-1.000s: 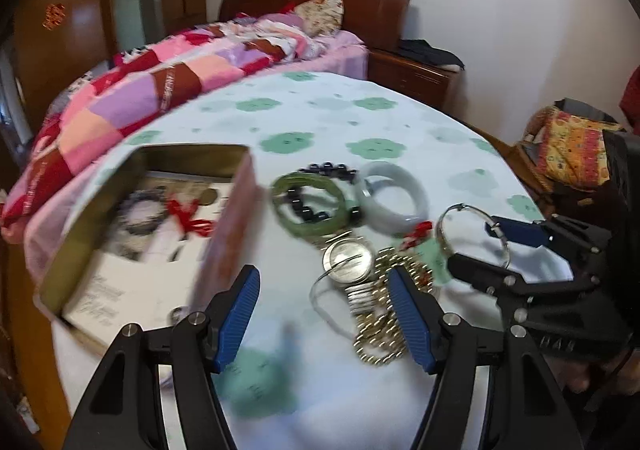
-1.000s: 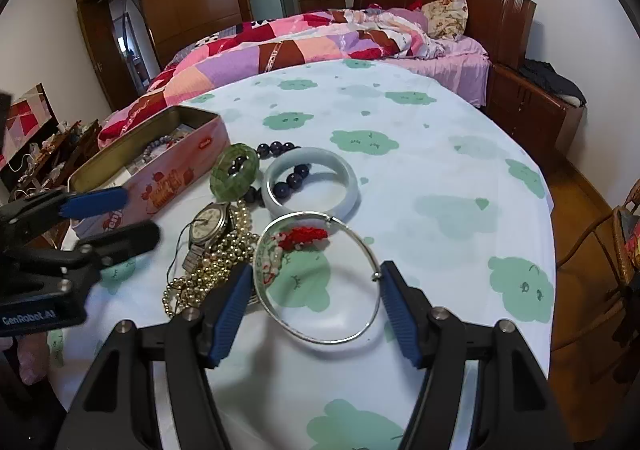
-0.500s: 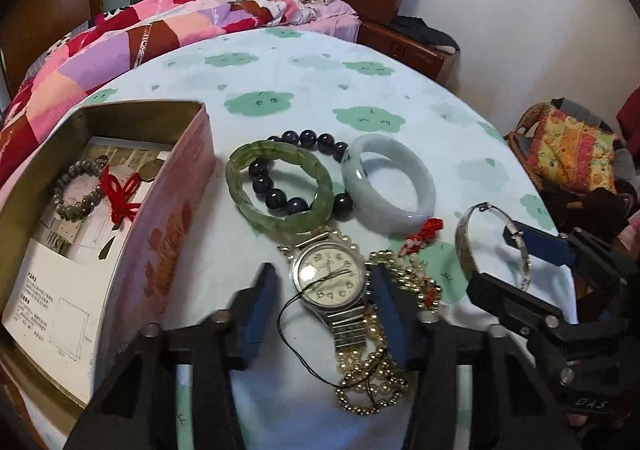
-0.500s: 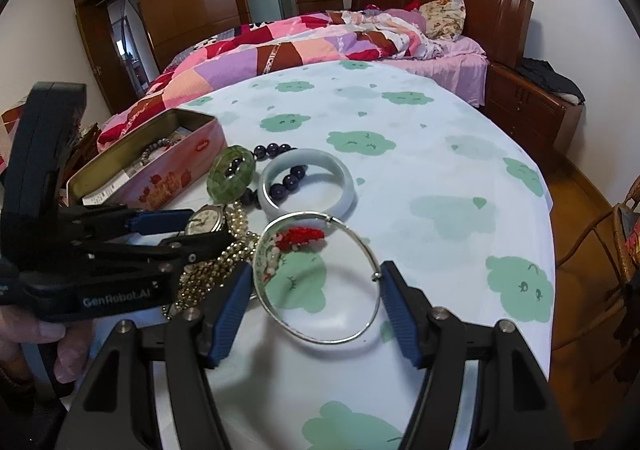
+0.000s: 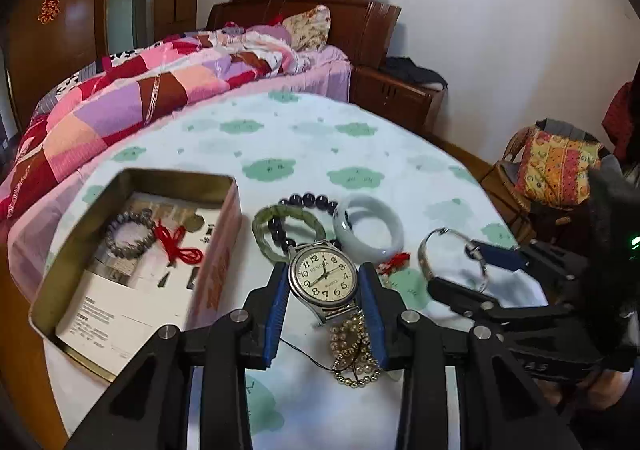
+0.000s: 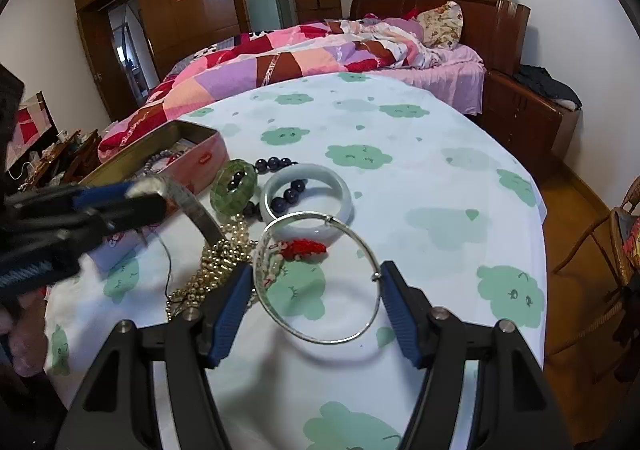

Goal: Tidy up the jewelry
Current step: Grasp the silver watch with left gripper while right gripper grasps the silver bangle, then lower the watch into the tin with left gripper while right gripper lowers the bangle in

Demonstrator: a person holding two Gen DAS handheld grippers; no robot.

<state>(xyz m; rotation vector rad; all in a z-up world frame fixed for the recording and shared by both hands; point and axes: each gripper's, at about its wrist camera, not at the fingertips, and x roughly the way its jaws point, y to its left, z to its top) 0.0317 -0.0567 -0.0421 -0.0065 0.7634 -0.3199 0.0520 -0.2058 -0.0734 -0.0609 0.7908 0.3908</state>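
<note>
My left gripper [image 5: 324,286] is shut on a silver wristwatch [image 5: 323,277] and holds it lifted above the table, right of the open tin box [image 5: 132,177]. The box holds a grey bead bracelet [image 5: 130,236] and a red knot [image 5: 176,246]. My right gripper [image 6: 316,286] grips a thin silver bangle [image 6: 320,338] by its sides just above the cloth. A green bangle [image 5: 266,219], dark bead bracelet [image 5: 308,199], pale jade bangle [image 5: 370,230], red charm [image 6: 304,248] and gold bead necklace [image 5: 352,350] lie on the table.
The round table [image 6: 420,169] has a white cloth with green clouds. A bed [image 6: 304,49] with a patchwork quilt lies beyond it. A wicker chair with a cushion [image 5: 552,169] stands to the right. The watch [image 6: 152,185] also shows in the right wrist view.
My left gripper closed on the wristwatch and lifted it off the table. The right gripper stayed put around the silver bangle.
</note>
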